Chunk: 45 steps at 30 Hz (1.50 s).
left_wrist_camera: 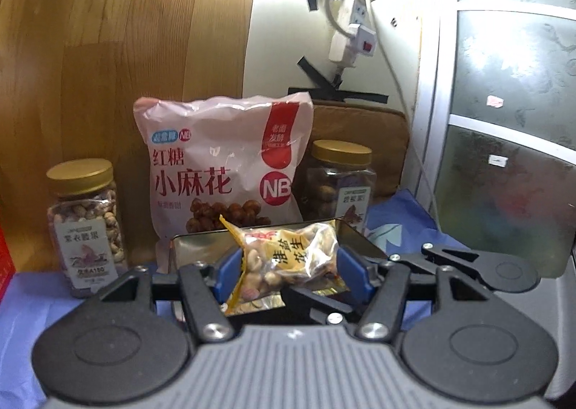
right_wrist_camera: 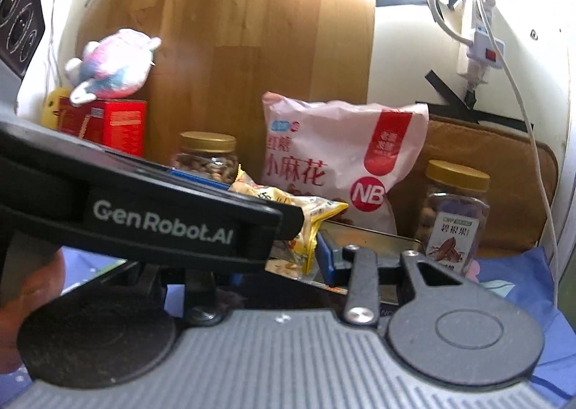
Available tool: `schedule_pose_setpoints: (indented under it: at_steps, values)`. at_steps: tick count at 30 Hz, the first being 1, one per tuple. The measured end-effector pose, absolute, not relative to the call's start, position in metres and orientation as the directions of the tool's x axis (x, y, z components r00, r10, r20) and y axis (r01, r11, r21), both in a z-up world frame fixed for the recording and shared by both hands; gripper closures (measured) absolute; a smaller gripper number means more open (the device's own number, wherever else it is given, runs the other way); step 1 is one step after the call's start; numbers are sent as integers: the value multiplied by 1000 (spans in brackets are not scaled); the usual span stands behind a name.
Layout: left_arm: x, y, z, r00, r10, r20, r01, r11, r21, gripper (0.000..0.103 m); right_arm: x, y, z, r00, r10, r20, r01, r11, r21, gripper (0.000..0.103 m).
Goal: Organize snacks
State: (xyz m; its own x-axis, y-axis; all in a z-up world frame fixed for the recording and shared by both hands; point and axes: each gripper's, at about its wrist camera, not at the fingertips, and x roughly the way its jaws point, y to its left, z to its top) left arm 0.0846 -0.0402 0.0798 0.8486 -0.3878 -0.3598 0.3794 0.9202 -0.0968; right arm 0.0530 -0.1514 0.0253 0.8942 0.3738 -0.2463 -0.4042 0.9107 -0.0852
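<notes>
A small clear-and-yellow peanut packet sits between the blue pads of my left gripper, which is shut on it and holds it up. Behind and under the packet is a shiny metal tin. In the right wrist view the left gripper crosses from the left with the packet at its tip. Only the right blue pad of my right gripper shows, beside the packet's yellow lower edge and the tin. Its other finger is hidden.
Against the wooden back panel stand a pink snack bag and two gold-lidded nut jars. A red box with a plush toy stands far left. A blue cloth covers the table. A power strip hangs on the wall.
</notes>
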Motion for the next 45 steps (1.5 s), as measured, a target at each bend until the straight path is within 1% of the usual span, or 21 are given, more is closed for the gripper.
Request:
schedule_pose_setpoints:
  at_steps: [5, 8, 9, 11, 13, 17, 20, 23, 26, 32, 34, 35, 36, 40, 42, 45]
  values:
    - [106, -48, 72, 854, -370, -366, 364, 927, -89, 46, 73, -148, 17, 905, 337, -260, -370, 925, -90, 59]
    - [115, -53, 66, 859, -350, -375, 351, 934, -68, 44, 83, -145, 13, 913, 299, -276, -338, 935, -105, 54]
    - [117, -54, 65, 865, -339, -371, 342, 938, -59, 39, 83, -144, 13, 921, 287, -262, -325, 939, -114, 46]
    - [117, -55, 64, 869, -329, -369, 331, 942, -60, 37, 80, -144, 14, 938, 264, -224, -297, 946, -130, 35]
    - [109, -52, 68, 867, -351, -354, 350, 934, -70, 36, 75, -146, 14, 941, 271, -204, -300, 945, -132, 35]
    - [76, -39, 80, 886, -372, -276, 371, 927, -58, 32, 65, -144, 14, 935, 292, -199, -321, 939, -127, 36]
    - [51, -19, 85, 891, -381, -247, 372, 924, -84, 32, 52, -142, 16, 930, 317, -186, -342, 933, -117, 36]
    - [30, 5, 84, 904, -357, -236, 342, 934, -106, 31, 38, -139, 16, 922, 346, -176, -366, 926, -96, 36]
    - [16, 32, 78, 925, -291, -243, 271, 956, -115, 31, 23, -134, 15, 908, 378, -182, -396, 915, -76, 37]
    - [19, 84, 56, 938, -144, -314, 94, 981, -171, 31, 12, -116, 7, 842, 457, -285, -478, 878, -3, 38]
    - [24, 101, 46, 934, -101, -342, 31, 979, -202, 31, 14, -111, 3, 816, 476, -327, -492, 870, 38, 40]
    - [28, 108, 40, 928, -84, -363, 2, 975, -221, 32, 14, -107, 2, 805, 484, -344, -497, 866, 55, 43]
    - [30, 116, 34, 919, -72, -387, -25, 970, -241, 32, 16, -104, 1, 795, 487, -362, -498, 864, 70, 44]
    - [41, 135, 19, 885, -78, -458, -77, 947, -311, 33, 19, -94, 0, 778, 484, -401, -491, 866, 94, 44]
    - [40, 138, 17, 883, -94, -459, -68, 943, -325, 33, 22, -91, -1, 772, 478, -419, -485, 869, 98, 44]
    - [36, 136, 19, 890, -102, -445, -49, 948, -315, 32, 33, -83, -5, 734, 492, -468, -491, 861, 136, 44]
